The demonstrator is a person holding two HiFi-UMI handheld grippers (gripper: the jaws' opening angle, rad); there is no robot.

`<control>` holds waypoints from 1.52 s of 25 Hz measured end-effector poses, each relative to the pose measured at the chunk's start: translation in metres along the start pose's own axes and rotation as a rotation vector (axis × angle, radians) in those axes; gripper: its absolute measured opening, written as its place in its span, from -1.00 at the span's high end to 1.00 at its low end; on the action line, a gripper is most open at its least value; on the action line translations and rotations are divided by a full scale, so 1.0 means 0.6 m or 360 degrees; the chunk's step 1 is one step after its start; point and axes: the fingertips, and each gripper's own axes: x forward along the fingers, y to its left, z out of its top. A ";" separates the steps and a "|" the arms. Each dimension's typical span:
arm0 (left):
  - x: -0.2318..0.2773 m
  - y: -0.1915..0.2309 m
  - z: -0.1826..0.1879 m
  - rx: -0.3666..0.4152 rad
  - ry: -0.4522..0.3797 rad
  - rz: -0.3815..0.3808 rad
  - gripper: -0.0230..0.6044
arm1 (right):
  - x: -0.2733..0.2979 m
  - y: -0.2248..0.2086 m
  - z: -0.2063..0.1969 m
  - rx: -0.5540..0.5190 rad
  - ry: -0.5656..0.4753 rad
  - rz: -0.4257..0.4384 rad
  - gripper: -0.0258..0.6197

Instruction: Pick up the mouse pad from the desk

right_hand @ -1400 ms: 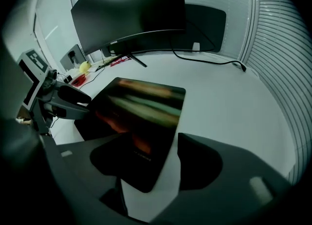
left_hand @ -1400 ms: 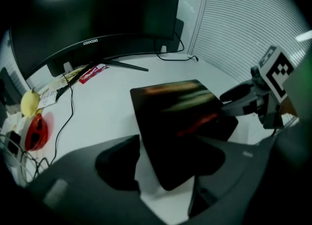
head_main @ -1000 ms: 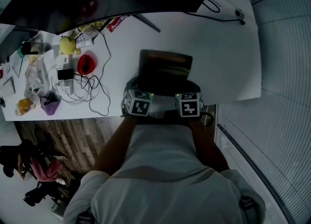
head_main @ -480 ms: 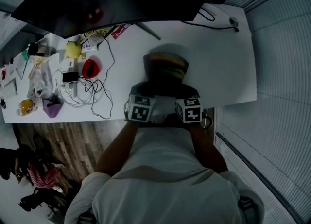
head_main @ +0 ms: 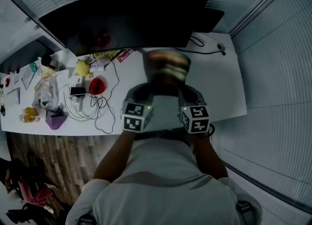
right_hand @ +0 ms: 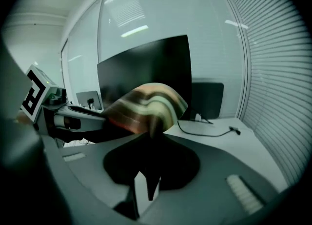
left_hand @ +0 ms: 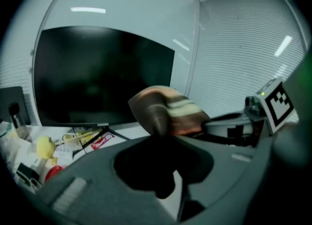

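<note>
Left gripper [left_hand: 158, 130] and right gripper [right_hand: 153, 127] just clamped shut on the mouse pad [head_main: 168, 67], mid-frame. It's floppy and bowing between them, so a thin edge grip might slip.

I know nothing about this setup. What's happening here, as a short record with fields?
Held item: mouse pad, curled, raised clear of the desk
Left gripper: jaws have just been closing, now pinching the pad's near edge
Right gripper: jaws have just been closing, now pinching the same edge
Behind: dark monitor
Desk's left side: cables, red object
</note>
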 end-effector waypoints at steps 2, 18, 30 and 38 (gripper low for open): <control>-0.026 -0.005 0.050 0.0038 -0.0114 -0.0004 0.68 | -0.023 0.004 0.050 -0.0058 -0.0110 -0.0022 0.76; -0.205 -0.075 0.321 0.0297 -0.0789 -0.0050 0.68 | -0.214 0.040 0.328 -0.0288 -0.0817 -0.0083 0.77; -0.214 -0.077 0.336 0.0299 -0.0835 -0.0031 0.68 | -0.225 0.051 0.348 -0.0323 -0.0864 -0.0032 0.78; -0.212 -0.082 0.331 0.0299 -0.0828 -0.0024 0.68 | -0.229 0.048 0.345 -0.0315 -0.0866 -0.0015 0.78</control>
